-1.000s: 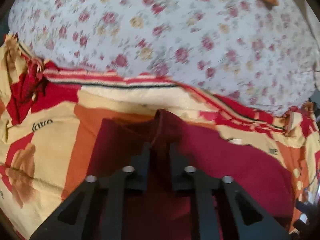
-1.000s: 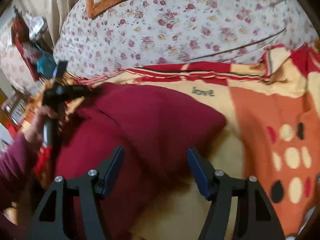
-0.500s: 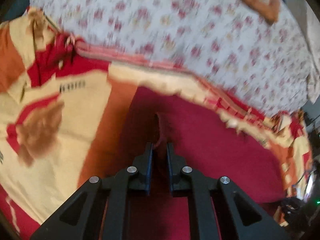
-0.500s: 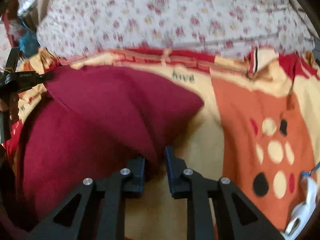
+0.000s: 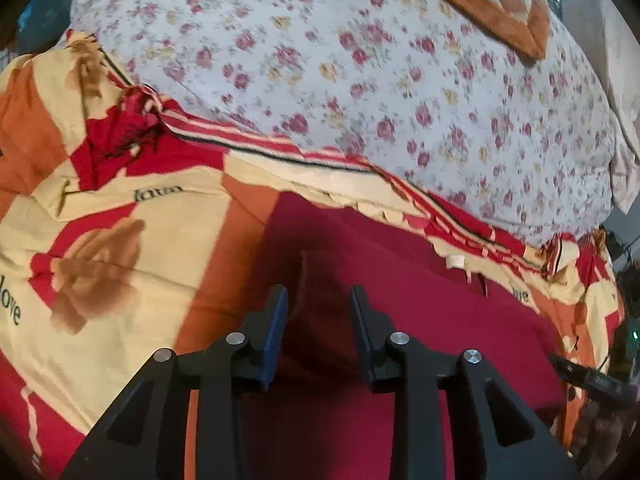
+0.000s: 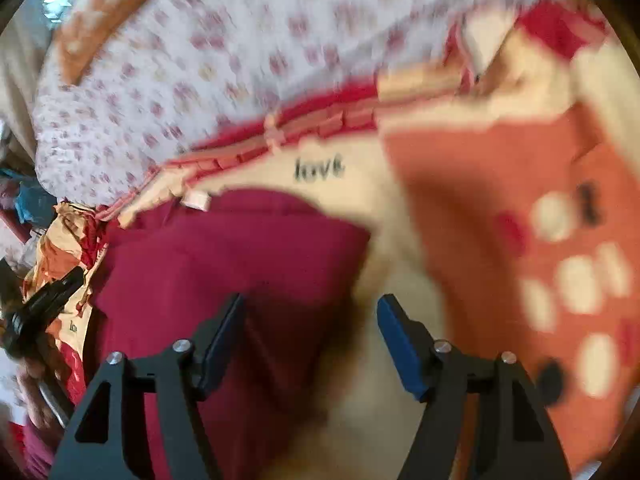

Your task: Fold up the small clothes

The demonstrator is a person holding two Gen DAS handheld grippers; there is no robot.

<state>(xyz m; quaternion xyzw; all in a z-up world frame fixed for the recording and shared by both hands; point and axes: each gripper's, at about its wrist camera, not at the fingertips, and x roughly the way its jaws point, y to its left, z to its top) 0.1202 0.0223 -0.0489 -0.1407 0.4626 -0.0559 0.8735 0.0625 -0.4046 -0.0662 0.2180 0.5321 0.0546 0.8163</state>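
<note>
A dark red garment (image 5: 400, 312) lies flat on a yellow, orange and red blanket (image 5: 120, 208). My left gripper (image 5: 318, 300) is open just above it, with a raised ridge of the cloth standing between its jaws, not pinched. In the right wrist view the garment (image 6: 224, 256) has a small white tag (image 6: 196, 200) at its far edge. My right gripper (image 6: 310, 312) is wide open over the garment's right edge and holds nothing. The left gripper (image 6: 44, 304) shows at the far left of that view. This view is blurred.
A white sheet with small red flowers (image 5: 360, 72) covers the bed beyond the blanket. An orange-edged pillow (image 5: 492, 4) lies at the far end. The blanket (image 6: 520, 220) stretches to the right with orange and spotted patches.
Both grippers were shut on the red garment half a second ago. Now both have opened and let it go, and it lies flat on the blanket.
</note>
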